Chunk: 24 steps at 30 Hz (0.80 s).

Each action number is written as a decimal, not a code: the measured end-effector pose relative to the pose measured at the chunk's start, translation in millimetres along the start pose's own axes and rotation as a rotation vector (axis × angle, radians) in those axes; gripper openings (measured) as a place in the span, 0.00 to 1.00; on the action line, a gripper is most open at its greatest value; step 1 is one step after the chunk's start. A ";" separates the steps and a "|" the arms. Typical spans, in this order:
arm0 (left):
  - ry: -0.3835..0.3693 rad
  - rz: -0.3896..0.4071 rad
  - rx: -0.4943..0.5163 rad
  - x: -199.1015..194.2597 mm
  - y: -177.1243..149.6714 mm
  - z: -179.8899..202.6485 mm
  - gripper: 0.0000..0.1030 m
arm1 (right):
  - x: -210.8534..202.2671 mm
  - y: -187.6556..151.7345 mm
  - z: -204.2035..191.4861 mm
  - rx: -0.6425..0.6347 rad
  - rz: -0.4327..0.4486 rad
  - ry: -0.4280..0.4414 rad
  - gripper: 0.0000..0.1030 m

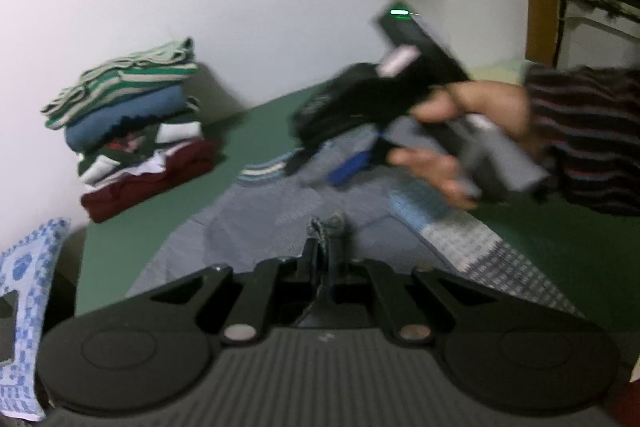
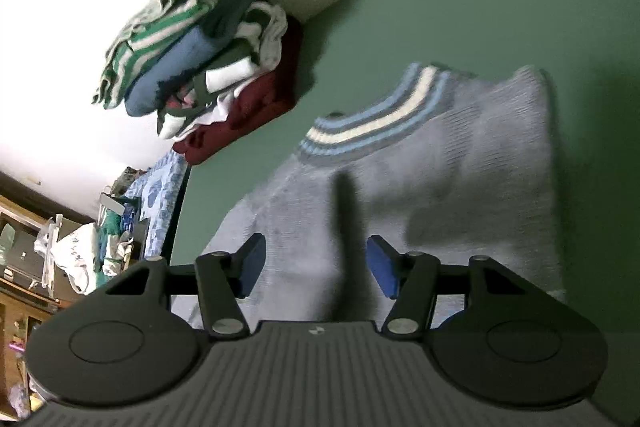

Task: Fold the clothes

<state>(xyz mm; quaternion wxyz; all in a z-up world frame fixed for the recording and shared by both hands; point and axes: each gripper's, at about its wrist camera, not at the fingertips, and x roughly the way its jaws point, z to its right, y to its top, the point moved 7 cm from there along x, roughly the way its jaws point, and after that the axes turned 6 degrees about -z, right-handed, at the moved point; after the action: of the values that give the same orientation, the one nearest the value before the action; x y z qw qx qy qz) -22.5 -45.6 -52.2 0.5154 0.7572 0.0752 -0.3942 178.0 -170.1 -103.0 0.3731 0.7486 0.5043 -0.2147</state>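
1 grey sweater point(image 2: 460, 167) lies spread on the green surface point(image 2: 500, 7), its striped collar toward the wall. The left gripper point(image 1: 322, 247) is clamped tight on a pinch of its knit. The right gripper point(image 2: 316, 263) hangs above the sweater, its 2 blue pads point(image 2: 380, 267) parted, nothing between them. 1 stack of folded clothes point(image 1: 132, 123) sits against the wall.

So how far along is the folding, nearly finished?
Several clothes already sit folded in a pile by the wall. The grey sweater is in hand: the left gripper is shut on a bit of its fabric, and the right gripper is open above it. It lies mostly spread out, so its folds remain.
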 end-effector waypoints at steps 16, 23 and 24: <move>-0.108 0.064 0.026 -18.0 -1.4 5.1 0.00 | 11.3 -19.1 9.3 0.000 -0.003 -0.078 0.13; -0.174 0.078 0.016 -30.9 4.0 10.8 0.00 | -27.8 -19.7 -1.0 -0.024 0.091 -0.040 0.04; -0.196 0.084 0.016 -34.4 6.3 14.3 0.00 | -35.0 -21.1 -0.9 -0.029 0.095 -0.038 0.04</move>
<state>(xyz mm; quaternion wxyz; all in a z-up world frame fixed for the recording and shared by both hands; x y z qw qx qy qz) -50.0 -50.4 -26.7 0.5302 0.7217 -0.0107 -0.4448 144.7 -185.8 -85.2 0.4033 0.7620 0.4640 -0.2035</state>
